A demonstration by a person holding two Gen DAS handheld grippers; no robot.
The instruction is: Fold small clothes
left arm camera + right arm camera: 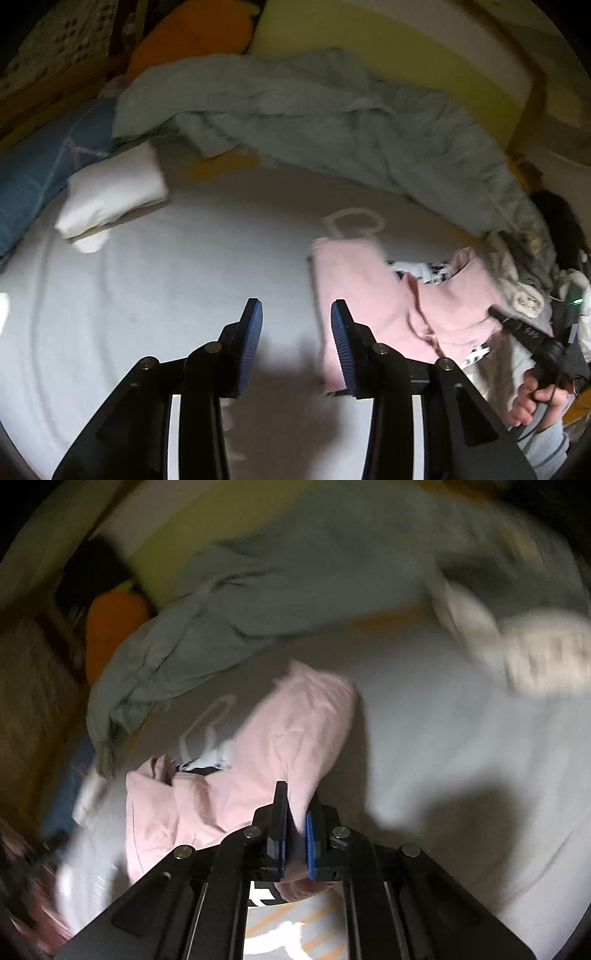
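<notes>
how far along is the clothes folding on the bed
Done: one folded white cloth bundle lies on the pale bed sheet, set aside. In hand: the right tongs are shut on an edge of the crumpled pink fabric garment, which is not yet flat or folded; the left tongs are open and empty. Left: folding the pink one, then the heap of pale clothes at the bed's edge.

This was a home bedroom: a bed sheet (155,295) underfoot, a rumpled quilt (332,122), pillows (192,33), laundry (517,288) heaped alongside.
</notes>
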